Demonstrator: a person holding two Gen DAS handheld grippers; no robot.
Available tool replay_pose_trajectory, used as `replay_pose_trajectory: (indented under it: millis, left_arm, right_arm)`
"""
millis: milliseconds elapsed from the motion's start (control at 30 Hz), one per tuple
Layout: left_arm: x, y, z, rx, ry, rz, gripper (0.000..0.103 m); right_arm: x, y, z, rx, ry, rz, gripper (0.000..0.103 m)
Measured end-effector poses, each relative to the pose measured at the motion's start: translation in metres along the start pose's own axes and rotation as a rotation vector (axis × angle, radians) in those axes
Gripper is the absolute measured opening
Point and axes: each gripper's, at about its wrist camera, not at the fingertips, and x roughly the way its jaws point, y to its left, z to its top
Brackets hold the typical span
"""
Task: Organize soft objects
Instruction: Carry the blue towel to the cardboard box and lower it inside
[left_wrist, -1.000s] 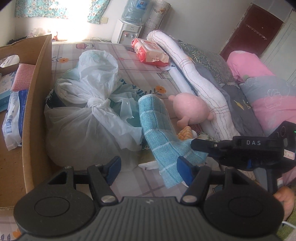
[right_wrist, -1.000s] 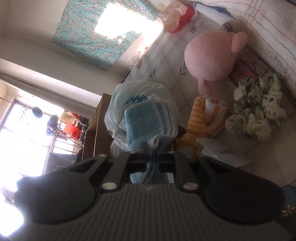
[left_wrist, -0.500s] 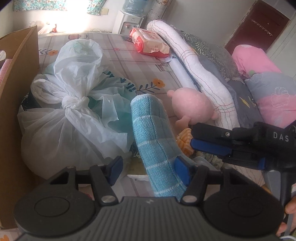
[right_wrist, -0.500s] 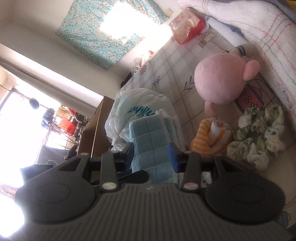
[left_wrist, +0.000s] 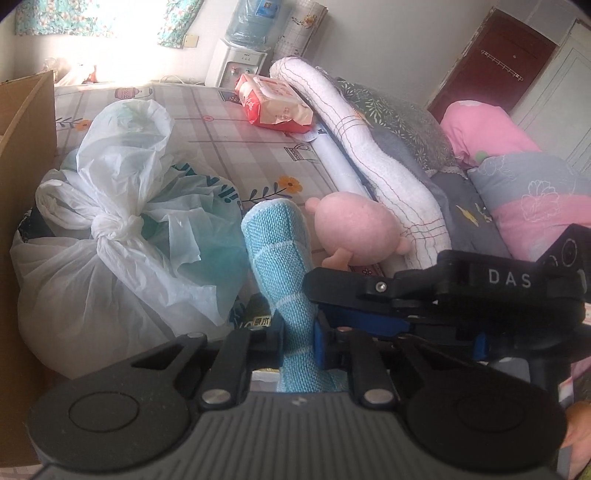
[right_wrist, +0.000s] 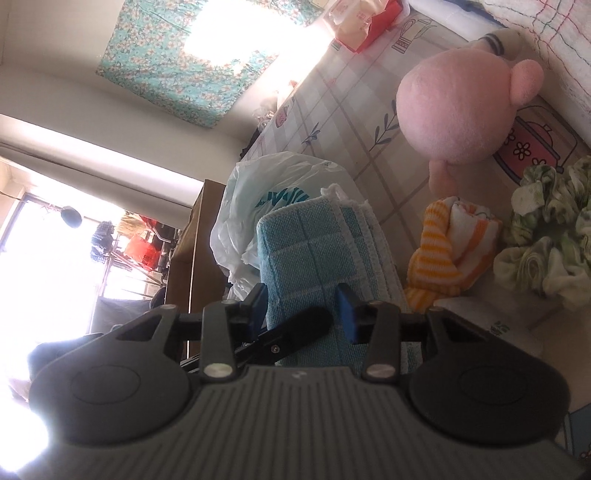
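The folded light-blue checked cloth (left_wrist: 275, 254) stands up off the bed (left_wrist: 207, 110), pinched low down by the left tongs (left_wrist: 297, 338). The right tongs (right_wrist: 301, 306) stand apart, astride it without pressing. The pink plush toy (left_wrist: 356, 229) and the orange-striped knit roll (right_wrist: 448, 254) lie unsorted, so most tidying remains.

towel (left_wrist: 280, 266): light blue, white grid lines
plush toy (left_wrist: 356, 230), right of the towel: plain pink
plastic bags (left_wrist: 110, 229), left of the towel: white, one with teal print
sock (right_wrist: 447, 254), right of the towel: orange and white stripes
sheet (left_wrist: 221, 122), under the towel: pale checks, orange flowers
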Motion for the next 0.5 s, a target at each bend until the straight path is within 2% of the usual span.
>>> replay_pose_trajectory:
  millis: [133, 267, 367, 500]
  left_arm:
    - [-0.033, 0.006, -0.002, 0.001, -0.052, -0.025, 0.015]
    - [-0.079, 0.017, 0.000, 0.021, -0.142, 0.003, 0.015]
    - [-0.114, 0.038, 0.003, -0.004, -0.209, 0.042, 0.015]
    - [-0.156, 0.077, 0.005, -0.066, -0.286, 0.123, 0.015]
  right_arm:
    - [-0.005, 0.023, -0.010, -0.030, 0.007, 0.017, 0.040]
    - [-0.001, 0.059, -0.019, -0.080, 0.023, 0.067, 0.042]
    - [0.015, 0.097, -0.024, -0.144, 0.054, 0.116, 0.043]
    - [0.056, 0.151, -0.030, -0.223, 0.130, 0.164, 0.044]
